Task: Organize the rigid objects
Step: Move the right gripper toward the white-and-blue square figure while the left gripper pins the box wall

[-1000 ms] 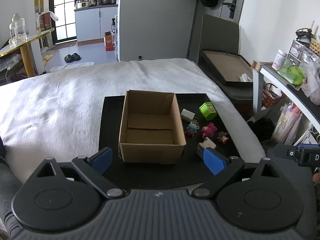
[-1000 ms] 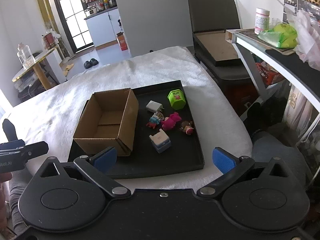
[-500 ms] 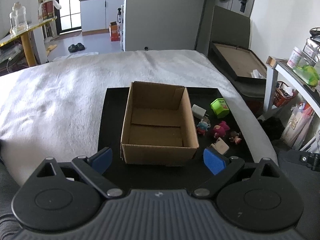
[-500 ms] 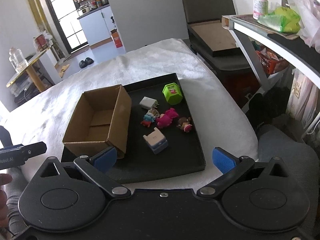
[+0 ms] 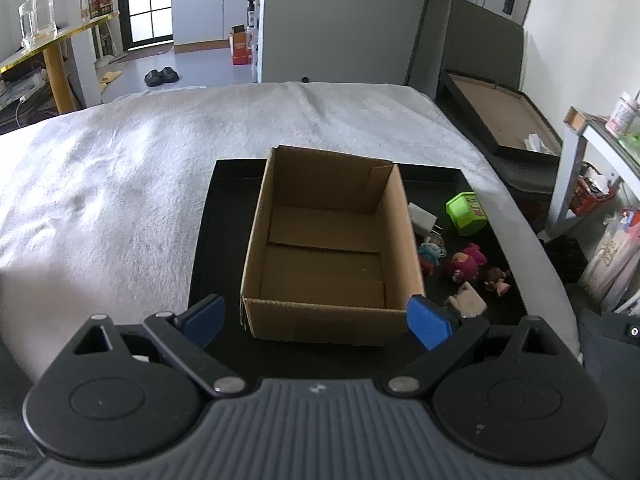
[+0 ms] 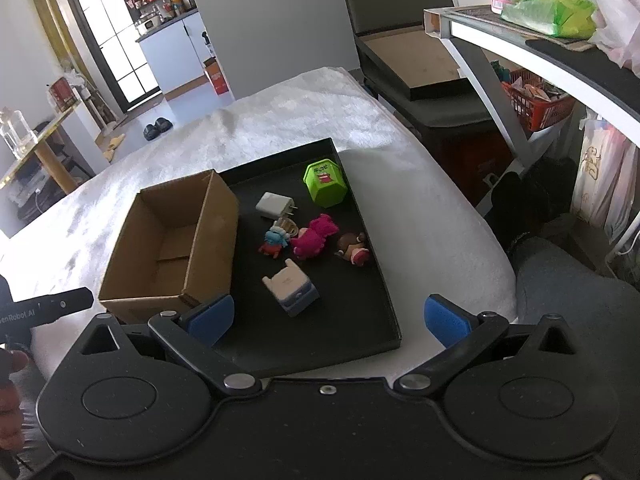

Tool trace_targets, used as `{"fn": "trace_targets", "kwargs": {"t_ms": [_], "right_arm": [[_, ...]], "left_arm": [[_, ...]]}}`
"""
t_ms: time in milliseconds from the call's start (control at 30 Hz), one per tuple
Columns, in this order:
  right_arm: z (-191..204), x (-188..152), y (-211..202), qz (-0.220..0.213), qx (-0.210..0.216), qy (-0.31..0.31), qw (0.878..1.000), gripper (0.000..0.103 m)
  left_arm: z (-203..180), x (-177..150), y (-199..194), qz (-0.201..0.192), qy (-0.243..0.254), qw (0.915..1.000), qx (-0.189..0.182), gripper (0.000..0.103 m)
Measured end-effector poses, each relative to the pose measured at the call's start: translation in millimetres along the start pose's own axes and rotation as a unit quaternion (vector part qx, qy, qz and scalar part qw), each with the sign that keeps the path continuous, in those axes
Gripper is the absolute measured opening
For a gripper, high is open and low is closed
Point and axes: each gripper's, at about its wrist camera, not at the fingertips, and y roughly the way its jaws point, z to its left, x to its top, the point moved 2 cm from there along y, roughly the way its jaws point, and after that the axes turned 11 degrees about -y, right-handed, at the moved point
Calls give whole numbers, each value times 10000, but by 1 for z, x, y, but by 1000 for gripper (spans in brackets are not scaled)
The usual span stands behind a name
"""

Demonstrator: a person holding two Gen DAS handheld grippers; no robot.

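Note:
An empty open cardboard box (image 5: 328, 248) (image 6: 176, 244) stands on the left half of a black tray (image 6: 360, 320) (image 5: 224, 184). To its right on the tray lie a green cube (image 6: 325, 184) (image 5: 466, 208), a white charger (image 6: 274, 206), a small blue-red figure (image 6: 274, 242), a pink figure (image 6: 314, 236) (image 5: 466, 262), a brown figure (image 6: 352, 249) and a white-blue block (image 6: 291, 285). My left gripper (image 5: 316, 320) is open and empty just before the box's near wall. My right gripper (image 6: 328, 318) is open and empty above the tray's near edge.
The tray lies on a bed with a white blanket (image 5: 120, 184). A white shelf (image 6: 520, 52) with bags and a red basket (image 6: 536, 100) stands to the right. A dark chair holding a flat tray (image 5: 504, 116) is behind it.
Both grippers have moved forward and closer to the tray; the box and the toys look larger. Both stay open. Nothing on the tray has moved.

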Motion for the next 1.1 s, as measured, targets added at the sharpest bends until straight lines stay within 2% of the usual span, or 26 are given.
{"fn": "trace_targets", "kwargs": {"t_ms": [167, 467, 700, 833, 1100], "right_arm": [[-5, 4, 12, 85, 12, 9, 10000, 101], [-10, 11, 35, 228, 173, 22, 9996, 92], [-14, 10, 59, 429, 328, 114, 9985, 78], [-15, 12, 71, 498, 421, 169, 9977, 72], [0, 11, 100, 706, 600, -106, 9956, 71]], "left_arm": [[1, 4, 15, 51, -2, 9999, 123, 97], [-3, 11, 39, -17, 248, 9989, 388, 93], [2, 14, 60, 3, 271, 9977, 620, 69], [3, 16, 70, -19, 322, 9967, 747, 60], [5, 13, 90, 23, 476, 9942, 963, 44]]}}
